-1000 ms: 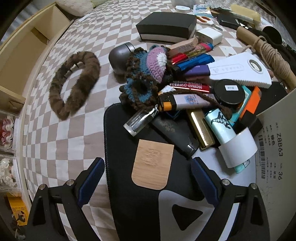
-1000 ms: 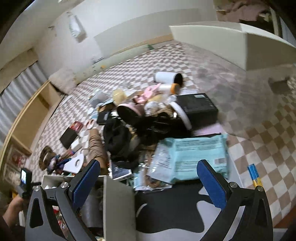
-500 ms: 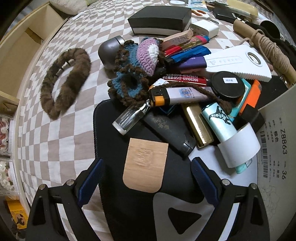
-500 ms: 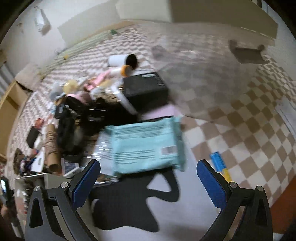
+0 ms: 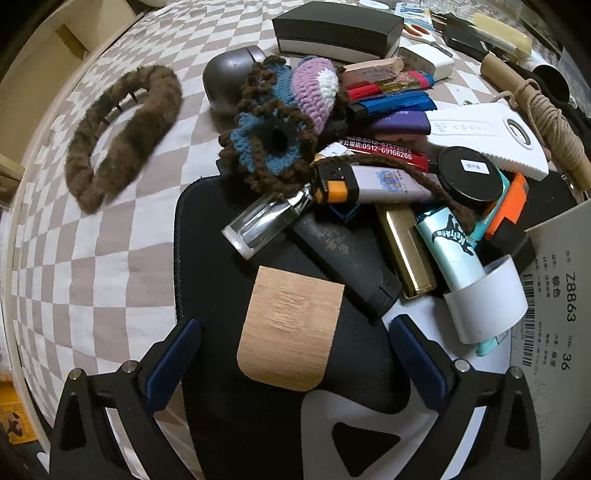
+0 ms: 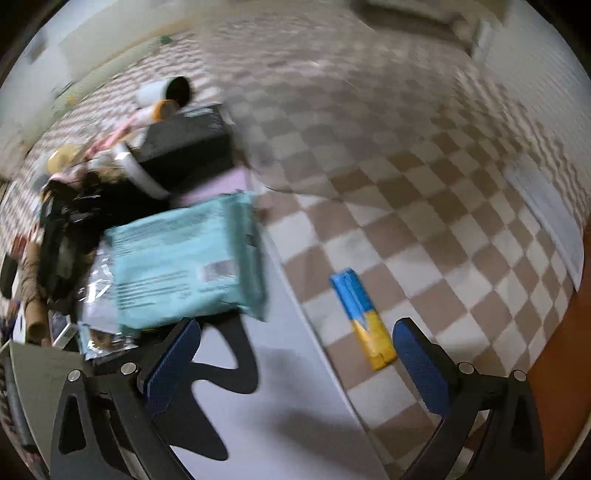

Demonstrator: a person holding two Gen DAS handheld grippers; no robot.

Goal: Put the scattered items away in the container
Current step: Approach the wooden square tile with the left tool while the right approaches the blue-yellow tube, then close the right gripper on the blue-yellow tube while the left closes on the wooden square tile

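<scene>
In the left wrist view my left gripper [image 5: 295,363] points down over a rounded wooden tile [image 5: 291,330] lying on a black-and-white mat [image 5: 207,258]. Its jaws are opening, and the tile sits between the pads without touching them. Beyond it is a pile: a glass vial [image 5: 258,227], several lighters [image 5: 373,182], a crocheted piece [image 5: 273,122], a white tape roll [image 5: 485,299]. The white labelled box [image 5: 557,295] stands at the right. In the blurred right wrist view my right gripper [image 6: 295,363] hangs open and empty, with a blue-and-yellow stick [image 6: 364,319] just ahead of its right finger.
A furry brown hair clip [image 5: 122,133] lies alone on the checked cloth at the left. A black case [image 5: 338,29], a white comb-like card [image 5: 487,136] and a rope-wound tube [image 5: 543,110] lie behind the pile. A teal packet [image 6: 184,262] and a black box [image 6: 188,147] are left of the right gripper.
The left jaws have widened a little over the wooden tile. The right gripper has swung down and rightward, so the teal packet slid left and the blue-and-yellow stick came near its right finger.
</scene>
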